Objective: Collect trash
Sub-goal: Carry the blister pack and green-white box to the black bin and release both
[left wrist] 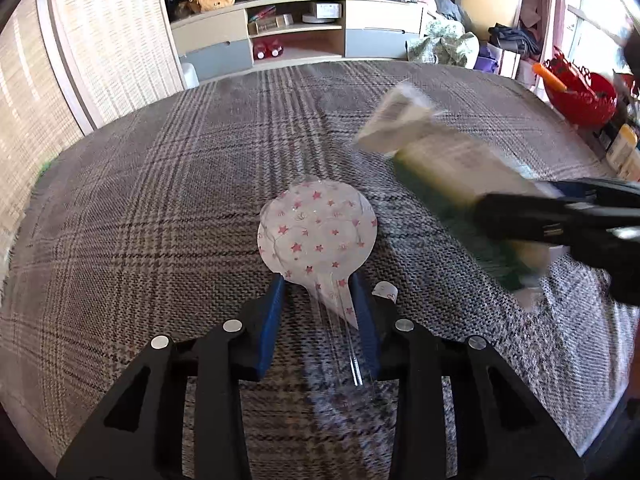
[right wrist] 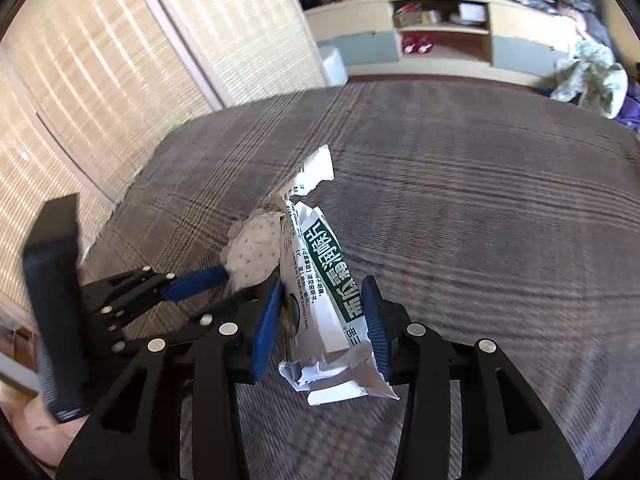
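Black angular gripper frames, silver round rivets, blue ribbed jaws, bare skin

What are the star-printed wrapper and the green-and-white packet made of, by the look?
Star-printed wrapper: thin clear plastic film, glossy; the plaid cloth shows through its tail. Green-and-white packet: printed laminate, probably foil-lined, since its torn, creased ends look white and silvery.

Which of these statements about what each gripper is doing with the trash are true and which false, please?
1. The right gripper grips a white and green packet. True.
2. The left gripper is empty. False: a star-printed wrapper sits between its fingers.
3. Both work over a plaid cloth. True.
4. The packet lies flat on the cloth. False: it is held up.
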A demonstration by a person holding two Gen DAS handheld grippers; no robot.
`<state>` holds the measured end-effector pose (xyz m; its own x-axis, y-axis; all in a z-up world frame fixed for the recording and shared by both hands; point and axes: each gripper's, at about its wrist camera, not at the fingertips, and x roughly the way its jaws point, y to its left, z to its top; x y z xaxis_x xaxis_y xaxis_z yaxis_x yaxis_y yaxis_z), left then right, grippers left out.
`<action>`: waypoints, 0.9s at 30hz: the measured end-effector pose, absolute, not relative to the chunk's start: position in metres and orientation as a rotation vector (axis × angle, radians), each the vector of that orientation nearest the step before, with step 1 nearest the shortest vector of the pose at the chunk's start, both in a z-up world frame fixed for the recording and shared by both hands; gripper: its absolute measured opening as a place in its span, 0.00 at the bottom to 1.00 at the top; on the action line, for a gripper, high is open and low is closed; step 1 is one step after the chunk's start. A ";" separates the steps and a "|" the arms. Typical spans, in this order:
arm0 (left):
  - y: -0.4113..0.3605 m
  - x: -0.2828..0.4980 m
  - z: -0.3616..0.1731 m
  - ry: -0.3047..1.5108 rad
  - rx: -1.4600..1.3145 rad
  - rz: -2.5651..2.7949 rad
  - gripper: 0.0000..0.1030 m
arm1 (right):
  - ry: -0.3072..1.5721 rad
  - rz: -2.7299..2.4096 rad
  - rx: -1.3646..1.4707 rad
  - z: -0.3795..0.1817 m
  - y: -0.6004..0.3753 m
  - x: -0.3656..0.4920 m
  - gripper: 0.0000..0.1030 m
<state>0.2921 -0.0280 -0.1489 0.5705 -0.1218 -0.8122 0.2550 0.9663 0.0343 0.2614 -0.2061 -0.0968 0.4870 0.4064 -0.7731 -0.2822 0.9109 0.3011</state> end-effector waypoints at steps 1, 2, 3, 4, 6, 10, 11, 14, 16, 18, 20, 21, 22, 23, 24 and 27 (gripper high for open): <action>-0.029 0.291 -0.149 0.941 0.137 -0.224 0.19 | 0.968 0.405 0.134 -0.094 -0.213 0.255 0.41; -0.030 0.289 -0.148 0.943 0.120 -0.225 0.17 | 0.963 0.390 0.129 -0.093 -0.218 0.251 0.41; -0.031 0.286 -0.148 0.948 0.103 -0.231 0.17 | 0.959 0.370 0.125 -0.091 -0.224 0.244 0.41; -0.033 0.281 -0.147 0.952 0.092 -0.244 0.17 | 0.956 0.358 0.124 -0.090 -0.230 0.239 0.41; -0.036 0.268 -0.146 0.959 0.090 -0.264 0.16 | 0.948 0.329 0.125 -0.085 -0.240 0.220 0.41; -0.041 0.219 -0.137 0.965 0.075 -0.301 0.16 | 0.946 0.292 0.128 -0.079 -0.249 0.182 0.41; -0.042 0.200 -0.132 0.955 0.075 -0.306 0.15 | 0.945 0.288 0.134 -0.079 -0.250 0.174 0.41; -0.043 0.156 -0.116 0.927 0.076 -0.310 0.15 | 0.939 0.276 0.149 -0.072 -0.252 0.139 0.41; -0.043 0.124 -0.104 0.902 0.081 -0.306 0.15 | 0.928 0.251 0.142 -0.065 -0.248 0.113 0.41; -0.041 0.094 -0.093 0.888 0.076 -0.301 0.15 | 0.918 0.231 0.147 -0.059 -0.244 0.085 0.41; -0.040 0.073 -0.085 0.881 0.076 -0.295 0.15 | 0.910 0.226 0.163 -0.055 -0.243 0.065 0.41; -0.039 0.059 -0.082 0.877 0.077 -0.290 0.15 | 0.908 0.223 0.181 -0.053 -0.243 0.052 0.41; -0.039 0.050 -0.080 0.875 0.077 -0.288 0.15 | 0.908 0.222 0.192 -0.052 -0.242 0.044 0.41; -0.038 0.041 -0.078 0.873 0.077 -0.283 0.15 | 0.909 0.217 0.201 -0.052 -0.241 0.035 0.41; -0.036 0.032 -0.077 0.871 0.075 -0.276 0.15 | 0.909 0.209 0.204 -0.053 -0.240 0.026 0.41; -0.035 0.010 -0.079 0.866 0.066 -0.261 0.15 | 0.916 0.193 0.209 -0.057 -0.236 0.006 0.41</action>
<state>0.0096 -0.0346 -0.0790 0.6180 -0.2002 -0.7603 0.2539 0.9660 -0.0480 0.0058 -0.2363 -0.0573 0.5940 0.2536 -0.7635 -0.0763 0.9625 0.2603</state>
